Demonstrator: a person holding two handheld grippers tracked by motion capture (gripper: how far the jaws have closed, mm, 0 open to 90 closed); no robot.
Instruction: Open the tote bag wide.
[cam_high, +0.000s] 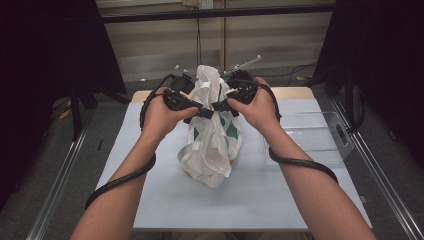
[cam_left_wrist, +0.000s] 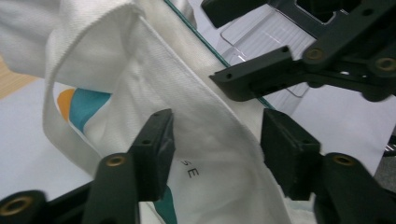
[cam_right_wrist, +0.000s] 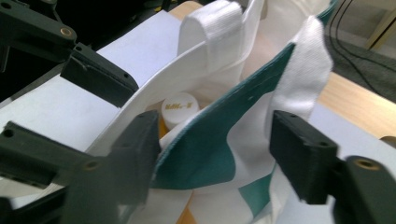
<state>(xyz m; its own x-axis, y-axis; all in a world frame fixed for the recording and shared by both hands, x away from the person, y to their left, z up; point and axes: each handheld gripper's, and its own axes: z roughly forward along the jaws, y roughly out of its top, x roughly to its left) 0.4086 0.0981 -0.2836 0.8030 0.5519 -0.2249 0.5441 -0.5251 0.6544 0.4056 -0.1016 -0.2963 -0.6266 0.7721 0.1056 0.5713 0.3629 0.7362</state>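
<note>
Bare forearms, black corrugated cables looped round them, black tools (cam_high: 214, 107) with brass-coloured pivot pins.

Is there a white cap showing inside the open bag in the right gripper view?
Yes, a round white cap with yellow lettering sits down inside the bag, between its white and green fabric sides.

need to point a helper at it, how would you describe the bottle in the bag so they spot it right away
Start at the white cloth tote bag with teal and orange patches standing mid-table on the pale sheet. Look down through its open mouth, between the white handle straps. There sits a small bottle with a round white screw cap bearing gold lettering, the one hard, round thing among soft fabric folds.
</note>
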